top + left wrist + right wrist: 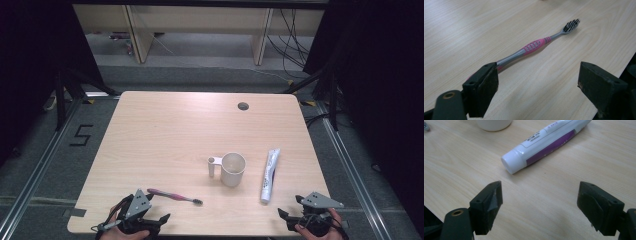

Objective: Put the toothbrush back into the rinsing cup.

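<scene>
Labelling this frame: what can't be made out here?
- Toothbrush: handle end hidden behind a left gripper finger, left gripper view.
- Cup: cut off by the top edge, right gripper view.
- Toothpaste tube: label print too small.
- Cup interior: not visible, high view.

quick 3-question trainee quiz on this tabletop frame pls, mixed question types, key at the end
1. True or false: the left tongs are closed on the toothbrush.
2. The cap of the toothpaste tube points: A) toward the person's edge of the table, B) toward the far edge, C) into the cup.
3. Fill in: the cup stands between the toothbrush and the ____.

Key
1. False: the jaws stand open, and the handle end lies by one jaw, not gripped.
2. A
3. toothpaste tube
</scene>
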Demonstrator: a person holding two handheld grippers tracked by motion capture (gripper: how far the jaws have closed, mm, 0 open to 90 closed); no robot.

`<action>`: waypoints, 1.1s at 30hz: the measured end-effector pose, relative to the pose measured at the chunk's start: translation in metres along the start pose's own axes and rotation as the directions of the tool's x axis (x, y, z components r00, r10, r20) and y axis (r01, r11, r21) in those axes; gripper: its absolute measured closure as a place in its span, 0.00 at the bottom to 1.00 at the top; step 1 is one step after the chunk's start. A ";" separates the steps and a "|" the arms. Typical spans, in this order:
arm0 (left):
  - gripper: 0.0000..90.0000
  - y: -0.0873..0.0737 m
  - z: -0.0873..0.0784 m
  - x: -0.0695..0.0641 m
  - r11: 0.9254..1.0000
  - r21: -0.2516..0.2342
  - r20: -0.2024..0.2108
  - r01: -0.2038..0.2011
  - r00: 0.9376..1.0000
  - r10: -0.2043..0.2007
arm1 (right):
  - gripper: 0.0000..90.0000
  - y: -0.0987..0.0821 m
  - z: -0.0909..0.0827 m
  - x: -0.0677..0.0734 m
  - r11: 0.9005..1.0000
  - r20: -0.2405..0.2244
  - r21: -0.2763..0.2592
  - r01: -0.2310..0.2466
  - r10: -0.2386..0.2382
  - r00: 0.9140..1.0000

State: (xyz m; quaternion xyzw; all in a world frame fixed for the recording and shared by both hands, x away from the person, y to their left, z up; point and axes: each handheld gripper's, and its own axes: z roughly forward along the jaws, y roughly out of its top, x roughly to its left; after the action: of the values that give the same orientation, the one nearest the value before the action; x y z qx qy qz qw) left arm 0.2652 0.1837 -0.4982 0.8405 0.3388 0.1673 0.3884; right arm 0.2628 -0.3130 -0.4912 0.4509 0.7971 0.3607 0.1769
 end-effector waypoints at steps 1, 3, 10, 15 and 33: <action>0.20 0.002 0.001 0.001 1.000 0.004 0.010 -0.009 1.000 0.009 | 0.24 0.000 -0.001 0.000 1.000 0.017 -0.007 0.009 -0.009 1.000; 0.21 0.006 0.002 0.001 0.999 0.016 0.026 -0.034 0.999 0.034 | 0.24 0.000 -0.002 -0.001 1.000 0.029 -0.010 0.018 -0.017 0.999; 0.26 0.026 0.005 0.009 0.986 0.074 0.026 -0.150 0.989 0.148 | 0.24 0.000 0.000 0.000 1.000 0.001 0.004 0.006 -0.006 1.000; 0.28 0.035 0.010 0.014 0.977 0.115 0.031 -0.182 0.983 0.180 | 0.24 0.000 0.000 0.000 1.000 0.000 0.003 0.029 -0.029 1.000; 0.50 0.056 0.050 0.021 0.918 0.289 0.149 -0.272 0.960 0.237 | 0.24 0.000 0.002 -0.001 1.000 -0.032 0.012 0.010 -0.009 0.999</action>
State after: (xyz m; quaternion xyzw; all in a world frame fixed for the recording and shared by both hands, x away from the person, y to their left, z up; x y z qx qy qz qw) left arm 0.3321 0.1448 -0.4866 0.9354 0.2263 0.1147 0.2463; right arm 0.2645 -0.3131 -0.4928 0.4423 0.8041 0.3622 0.1630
